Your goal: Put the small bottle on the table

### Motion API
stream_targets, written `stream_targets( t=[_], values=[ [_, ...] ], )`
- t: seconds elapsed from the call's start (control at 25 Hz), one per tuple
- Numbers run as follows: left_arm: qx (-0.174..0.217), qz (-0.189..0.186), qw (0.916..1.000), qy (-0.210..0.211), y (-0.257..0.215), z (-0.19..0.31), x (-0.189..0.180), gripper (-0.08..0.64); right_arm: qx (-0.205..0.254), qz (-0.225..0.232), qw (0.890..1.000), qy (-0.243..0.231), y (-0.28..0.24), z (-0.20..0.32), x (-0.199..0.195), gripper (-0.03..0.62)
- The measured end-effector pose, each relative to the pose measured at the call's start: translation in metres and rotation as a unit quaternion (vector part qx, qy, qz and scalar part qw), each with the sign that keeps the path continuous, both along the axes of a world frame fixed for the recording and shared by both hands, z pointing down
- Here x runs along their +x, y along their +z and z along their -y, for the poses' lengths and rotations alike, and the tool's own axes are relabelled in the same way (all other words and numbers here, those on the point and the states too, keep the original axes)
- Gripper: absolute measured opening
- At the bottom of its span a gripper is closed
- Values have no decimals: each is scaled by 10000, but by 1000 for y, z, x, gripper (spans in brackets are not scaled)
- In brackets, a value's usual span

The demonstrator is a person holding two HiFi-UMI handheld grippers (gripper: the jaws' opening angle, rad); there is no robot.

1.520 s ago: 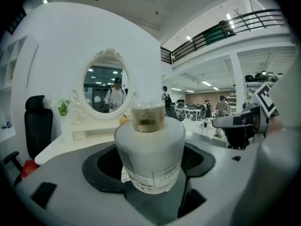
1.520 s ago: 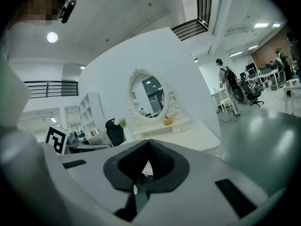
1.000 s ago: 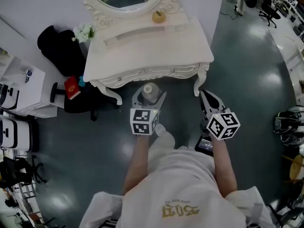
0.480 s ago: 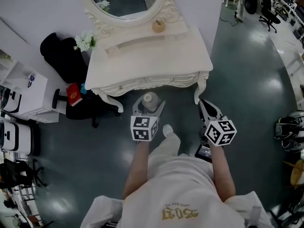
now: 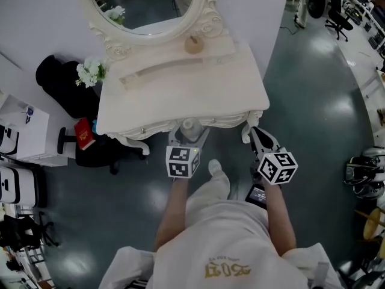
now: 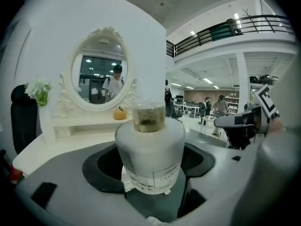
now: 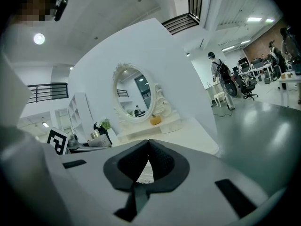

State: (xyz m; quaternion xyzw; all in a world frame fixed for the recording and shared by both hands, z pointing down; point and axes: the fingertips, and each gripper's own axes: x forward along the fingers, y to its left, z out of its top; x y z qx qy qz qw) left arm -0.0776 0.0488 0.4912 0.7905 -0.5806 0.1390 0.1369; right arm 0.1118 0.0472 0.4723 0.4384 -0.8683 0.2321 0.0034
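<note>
I hold the small bottle (image 6: 150, 152) in the left gripper (image 5: 189, 133). Its two jaws press on the white body from both sides, and the bottle stands upright between them with its clear cap on top. In the head view it is in the air, just at the front edge of the white dressing table (image 5: 180, 95) and near the middle of that edge. It is not set down yet.

The right gripper (image 7: 148, 149) has its jaws pressed together with nothing between them. It waits near the front right corner of the table.

In my judgement the step in hand is to carry the bottle over the top and put it down. From these views I cannot tell for sure if the bottom of the bottle is higher than the table edge. So I would first lift a little and then go forward, so that the bottle does not hit the carved front.

The middle of the top is bare and gives a good place. The raised shelf under the mirror (image 5: 144, 5), with a small orange object (image 5: 193, 44) on it, is well behind. The flowers (image 5: 90, 72) are far at the left corner, so nothing stands in the way.

I would keep the bottle vertical and lower it slowly until the base lies flat. Only then I would open the jaws, and after that pull straight back. The body looks smooth and a bit wide for the jaws, so an early release could tip it.
</note>
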Motion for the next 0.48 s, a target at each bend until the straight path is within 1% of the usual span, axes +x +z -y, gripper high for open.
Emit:
stream_targets(
  t=[0.12, 0.24, 0.48],
  values=[
    [27, 80, 9999, 139, -4, 50, -3, 356, -14, -5, 10000, 40, -2, 48, -9, 12],
    [-27, 123, 9997, 219, -2, 97, -11, 356, -49, -65, 10000, 29, 0, 92, -22, 12],
    [-143, 142, 9991, 380, 5, 173, -22, 354, -233, -209, 9994, 174, 15, 167, -31, 12]
  ],
)
